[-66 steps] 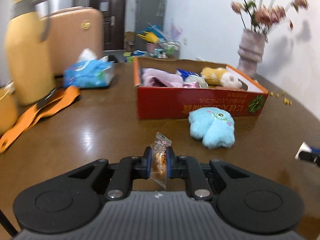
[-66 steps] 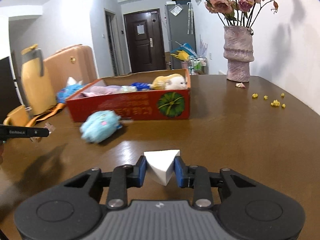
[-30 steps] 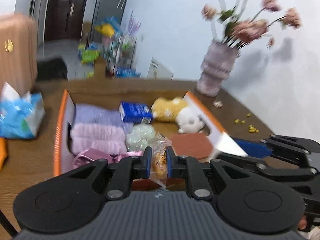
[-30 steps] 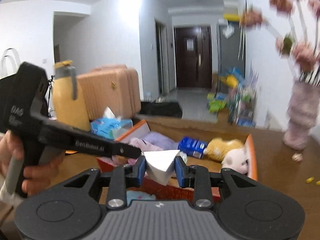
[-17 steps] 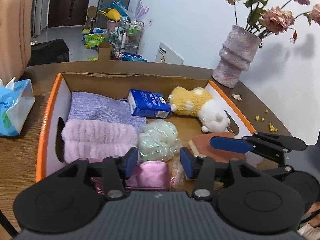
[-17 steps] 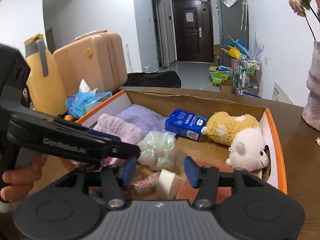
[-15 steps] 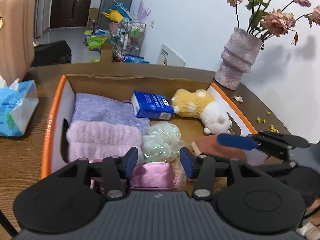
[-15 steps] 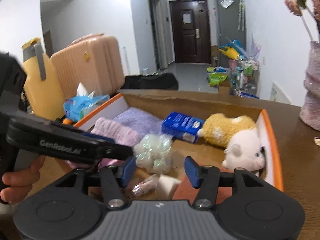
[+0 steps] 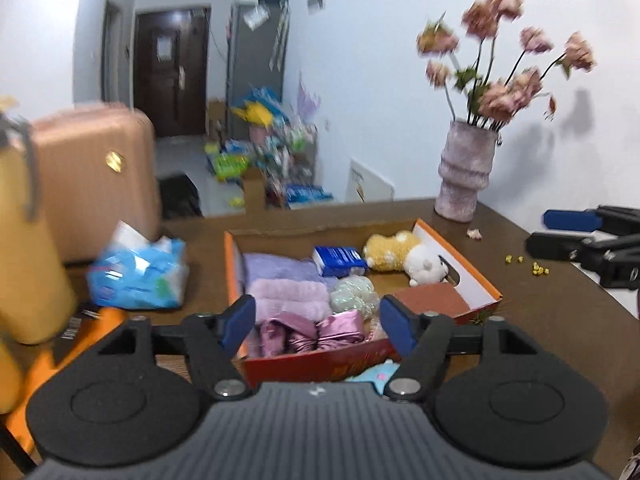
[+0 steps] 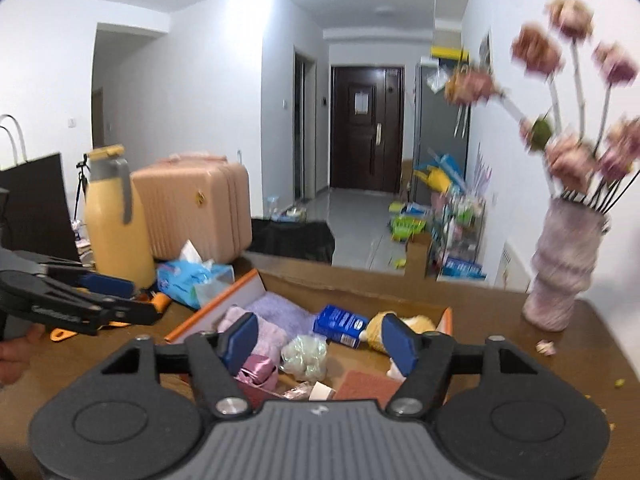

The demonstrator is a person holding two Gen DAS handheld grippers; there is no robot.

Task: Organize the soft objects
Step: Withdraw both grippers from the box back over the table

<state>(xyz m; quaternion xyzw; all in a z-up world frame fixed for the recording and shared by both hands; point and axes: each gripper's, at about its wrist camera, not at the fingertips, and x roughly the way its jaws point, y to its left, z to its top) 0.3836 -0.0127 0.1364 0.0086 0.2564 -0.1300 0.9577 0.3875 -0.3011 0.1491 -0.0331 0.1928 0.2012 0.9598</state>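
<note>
Both tongs, left tongs (image 9: 318, 324) and right tongs (image 10: 320, 338), are hovering empty, jaws just widening, angled down over one box (image 9: 476, 276) holding two plush toys.

We see a dark brown wooden desk (image 9: 560, 320) bearing an open cardboard box with orange rim and red printed side (image 9: 320, 364). In it lie a lilac folded towel (image 9: 276, 270), a pale pink fluffy towel (image 9: 288, 296), a shiny mauve satin pouch (image 9: 312, 330), a blue-and-white packet (image 9: 340, 260), a yellow-and-white plush toy (image 9: 404, 256) and a rust-brown flat pad (image 9: 430, 300). Beside it sits a blue-and-white tissue pack (image 9: 136, 276). A mottled pinkish-grey ribbed vase (image 9: 464, 176) holds dusty pink flowers (image 9: 500, 92).
</note>
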